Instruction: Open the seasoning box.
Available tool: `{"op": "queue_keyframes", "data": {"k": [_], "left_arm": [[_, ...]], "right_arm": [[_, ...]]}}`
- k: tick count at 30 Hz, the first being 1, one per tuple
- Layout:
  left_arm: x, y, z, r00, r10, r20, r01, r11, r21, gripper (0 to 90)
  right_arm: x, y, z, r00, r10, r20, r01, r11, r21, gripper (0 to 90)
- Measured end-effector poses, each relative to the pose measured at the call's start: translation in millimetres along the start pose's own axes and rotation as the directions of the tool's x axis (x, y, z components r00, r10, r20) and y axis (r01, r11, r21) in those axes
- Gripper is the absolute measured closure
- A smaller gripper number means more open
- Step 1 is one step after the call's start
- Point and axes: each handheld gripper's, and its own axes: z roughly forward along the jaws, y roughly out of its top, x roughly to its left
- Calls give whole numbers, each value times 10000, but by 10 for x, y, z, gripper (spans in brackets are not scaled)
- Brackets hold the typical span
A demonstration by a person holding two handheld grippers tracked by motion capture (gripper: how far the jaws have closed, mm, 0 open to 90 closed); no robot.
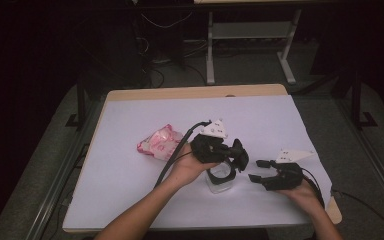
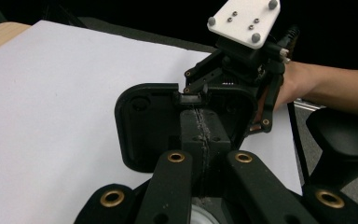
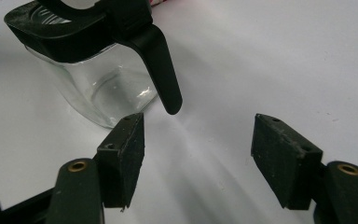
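A clear square jar [image 1: 219,182] [image 3: 102,88] stands on the white sheet near the front of the table. Its black rim [image 3: 51,37] carries a black latch lever [image 3: 163,74] that hangs down its side. The hinged black lid [image 1: 239,156] [image 2: 137,126] is swung up, its inner face turned toward my left gripper. My left gripper [image 1: 231,152] [image 2: 200,128] hovers over the jar with pads pressed together against that inner face; nothing shows between them. My right gripper [image 1: 256,170] [image 3: 203,158] rests just right of the jar, open, with nothing between its pads.
A pink and white packet [image 1: 160,142] lies left of the jar, beside the left gripper's cable. The white sheet [image 1: 260,120] covers a wooden table [image 1: 195,92]. The right hand sits close to the table's front right corner.
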Motion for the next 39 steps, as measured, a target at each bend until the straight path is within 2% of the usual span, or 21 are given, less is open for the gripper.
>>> {"op": "queue_keyframes", "data": {"k": [5,8,18,28,34,39], "left_arm": [[21,27,71,10000,-15,66,15,10000,7,899],[27,18,88,9997,-175,152,176,9998,-58,899],[28,1,-22,9998,-132,161,132,9999,-37,899],[37,-98,-305,9998,-195,55,196,9998,-78,898],[64,-207,-513,9983,-561,-152,556,9980,-300,898],[72,-280,-680,9972,-649,-359,632,9969,-463,898]], "right_arm": [[4,0,-2,10000,-7,-12,7,10000,-6,343],[6,0,-2,10000,-22,-19,22,10000,-9,343],[6,-1,-4,10000,-28,-28,28,10000,-20,343],[2,-5,-2,10000,8,-14,-8,10000,28,343],[-3,-10,5,10000,19,10,-19,10000,34,343],[-4,-14,8,10000,80,38,-80,9999,80,343]]}}
